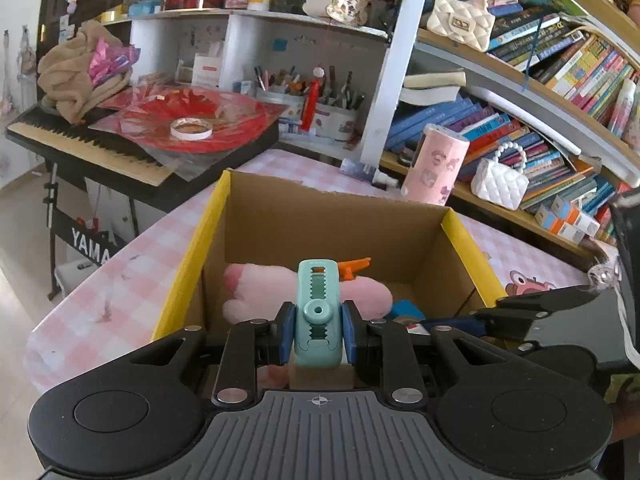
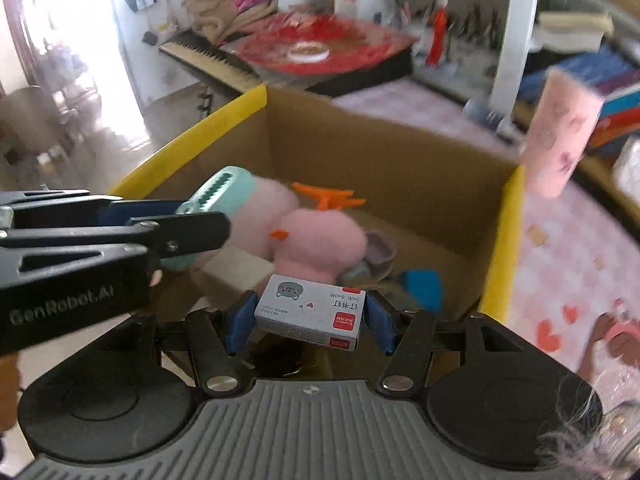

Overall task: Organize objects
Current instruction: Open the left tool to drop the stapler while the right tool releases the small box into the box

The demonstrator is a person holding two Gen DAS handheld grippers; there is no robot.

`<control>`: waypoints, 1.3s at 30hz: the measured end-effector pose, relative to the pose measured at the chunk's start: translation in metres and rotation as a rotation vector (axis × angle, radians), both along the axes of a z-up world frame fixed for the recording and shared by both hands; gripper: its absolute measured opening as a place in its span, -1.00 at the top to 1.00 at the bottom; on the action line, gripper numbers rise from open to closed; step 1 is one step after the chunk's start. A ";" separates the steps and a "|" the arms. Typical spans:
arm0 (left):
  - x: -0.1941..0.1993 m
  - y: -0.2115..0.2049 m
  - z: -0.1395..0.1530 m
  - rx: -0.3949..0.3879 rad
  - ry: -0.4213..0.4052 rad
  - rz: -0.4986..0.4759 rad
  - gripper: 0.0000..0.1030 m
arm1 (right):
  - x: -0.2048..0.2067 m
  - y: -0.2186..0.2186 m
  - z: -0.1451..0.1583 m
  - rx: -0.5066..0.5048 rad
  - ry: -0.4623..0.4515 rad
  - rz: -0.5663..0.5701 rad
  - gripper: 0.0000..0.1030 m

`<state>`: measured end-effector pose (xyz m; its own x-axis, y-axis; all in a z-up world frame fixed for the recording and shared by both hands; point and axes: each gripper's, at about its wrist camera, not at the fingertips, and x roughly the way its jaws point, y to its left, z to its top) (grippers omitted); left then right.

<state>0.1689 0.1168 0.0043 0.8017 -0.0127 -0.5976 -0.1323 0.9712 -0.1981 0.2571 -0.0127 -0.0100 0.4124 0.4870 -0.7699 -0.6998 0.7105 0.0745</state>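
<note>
Both grippers hang over the open box (image 1: 256,216), each with a load, and the risk is a collision or a bad drop. The left gripper (image 1: 318,322) and the right gripper (image 2: 310,316) are close together above the same opening; in the right view the left one's fingers (image 2: 180,236) reach in just left of the right one's load. If both descend at once, one linkage could knock the other and jar a load loose.

The left gripper is clamped on a mint stapler (image 1: 318,312), which stands upright between the blue pads, gripped at its midsection with its top well above the fingertips. Held that far from its ends, it could pivot if bumped. Released from here it would probably land on the pink plush (image 1: 280,292) directly beyond the fingertips and might roll off it against the wall.

The right gripper is clamped on a small staple carton (image 2: 310,314), which spans the gap between the pads, its long side across them. It sits slightly tilted, the left end higher. The pads catch only its end faces, so a loose grip could let it slip early; it is over the near rim, and a fall here could hit the rim rather than the floor.

Beyond the carton lie the plush, an orange clip (image 2: 328,198) and a blue item (image 2: 424,286).
</note>
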 end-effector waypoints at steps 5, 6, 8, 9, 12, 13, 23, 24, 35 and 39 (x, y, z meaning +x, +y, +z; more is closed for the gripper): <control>0.006 -0.003 -0.001 -0.005 0.004 -0.019 0.56 | 0.002 0.000 -0.002 0.027 0.040 0.007 -0.12; 0.008 -0.004 -0.002 -0.006 0.006 -0.024 0.56 | 0.001 0.000 -0.002 0.034 0.034 0.007 -0.12; 0.010 -0.006 -0.003 -0.010 0.010 -0.039 0.56 | -0.002 -0.002 -0.002 0.044 0.019 0.004 -0.12; 0.010 -0.007 -0.003 -0.012 0.011 -0.047 0.56 | -0.005 -0.002 -0.002 0.047 0.007 0.000 -0.12; 0.011 -0.010 -0.006 -0.009 0.018 -0.072 0.56 | -0.015 -0.005 0.002 0.053 -0.045 -0.016 -0.16; 0.011 -0.010 -0.006 -0.011 0.018 -0.076 0.56 | -0.021 -0.007 0.004 0.057 -0.074 -0.025 -0.17; 0.017 -0.013 -0.018 -0.009 0.067 -0.133 0.54 | -0.066 -0.037 0.016 0.056 -0.285 -0.156 -0.36; 0.018 -0.016 -0.018 0.005 0.069 -0.141 0.51 | -0.069 -0.040 0.018 0.059 -0.294 -0.174 -0.36; -0.008 -0.030 -0.004 0.077 0.019 -0.133 -0.32 | -0.102 -0.062 0.022 0.043 -0.339 -0.345 -0.63; -0.033 -0.036 0.010 0.103 -0.048 -0.143 -0.59 | -0.119 -0.068 0.021 0.040 -0.329 -0.410 -0.64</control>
<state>0.1364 0.0810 0.0139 0.8238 -0.0696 -0.5626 0.0162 0.9949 -0.0995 0.1383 -0.0808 0.0107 0.7919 0.2614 -0.5519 -0.3559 0.9319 -0.0694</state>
